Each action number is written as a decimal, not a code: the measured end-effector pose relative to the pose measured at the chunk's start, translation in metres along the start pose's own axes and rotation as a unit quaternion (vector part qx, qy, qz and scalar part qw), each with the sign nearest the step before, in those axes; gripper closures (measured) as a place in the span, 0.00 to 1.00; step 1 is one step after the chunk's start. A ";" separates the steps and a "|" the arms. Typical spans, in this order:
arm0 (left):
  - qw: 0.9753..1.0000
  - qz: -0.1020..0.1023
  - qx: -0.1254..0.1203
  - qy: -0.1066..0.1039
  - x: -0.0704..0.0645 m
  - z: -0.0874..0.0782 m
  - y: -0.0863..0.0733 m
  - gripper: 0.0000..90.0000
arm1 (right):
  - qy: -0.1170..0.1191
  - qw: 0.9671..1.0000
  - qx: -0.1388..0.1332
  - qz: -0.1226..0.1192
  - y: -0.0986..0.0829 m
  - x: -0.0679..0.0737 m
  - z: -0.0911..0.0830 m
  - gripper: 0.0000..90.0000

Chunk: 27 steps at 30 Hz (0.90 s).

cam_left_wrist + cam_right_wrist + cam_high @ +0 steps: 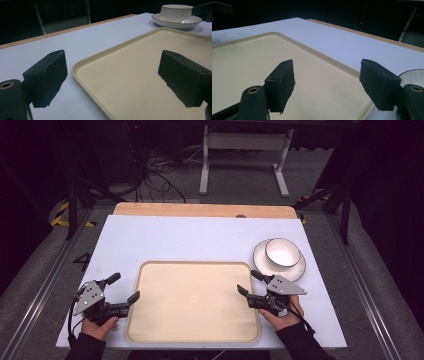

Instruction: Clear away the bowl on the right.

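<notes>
Grippers first, nearest the person: the left hand-held gripper (121,288) sits at the tray's left edge, jaws wide apart and holding nothing, one jaw over the bare table, the other over the tray floor. Across the way, the right hand-held gripper (248,282) mirrors it at the tray's right edge, jaws also spread and empty, straddling that rim.

Between them lies the cream tray (194,338), flat on the pale table (190,240), nothing on it. Both hands look poised at the start, a ready stance rather than a grasp.

Farther back and to the right, just beyond the right gripper, stands a white bowl (282,252) with a dark rim, sitting on a white saucer (298,269). It rests off the tray, near its far right corner.

My read: the crockery is the likely target, probably bound for the tray. The next move would call for the right gripper to swing outward and forward, line one jaw inside the bowl's wall or under the saucer's lip, and close gently. Glazed ware could slip.
</notes>
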State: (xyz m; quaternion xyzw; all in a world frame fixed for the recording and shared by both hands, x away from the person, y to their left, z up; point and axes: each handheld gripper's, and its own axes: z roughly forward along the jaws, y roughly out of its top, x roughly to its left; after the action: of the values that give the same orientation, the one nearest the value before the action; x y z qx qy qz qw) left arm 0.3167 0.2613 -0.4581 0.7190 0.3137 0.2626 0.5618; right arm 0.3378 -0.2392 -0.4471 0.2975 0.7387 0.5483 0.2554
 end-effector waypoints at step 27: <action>1.000 0.001 0.001 0.000 0.000 0.001 0.000 0.11 | -0.013 1.000 -0.008 -0.018 0.005 0.004 -0.008 0.34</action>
State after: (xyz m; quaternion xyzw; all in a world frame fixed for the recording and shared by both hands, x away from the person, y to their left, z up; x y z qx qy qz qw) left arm 0.3174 0.2604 -0.4578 0.7201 0.3131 0.2627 0.5608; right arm 0.3305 -0.2409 -0.4402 0.2893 0.7358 0.5458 0.2775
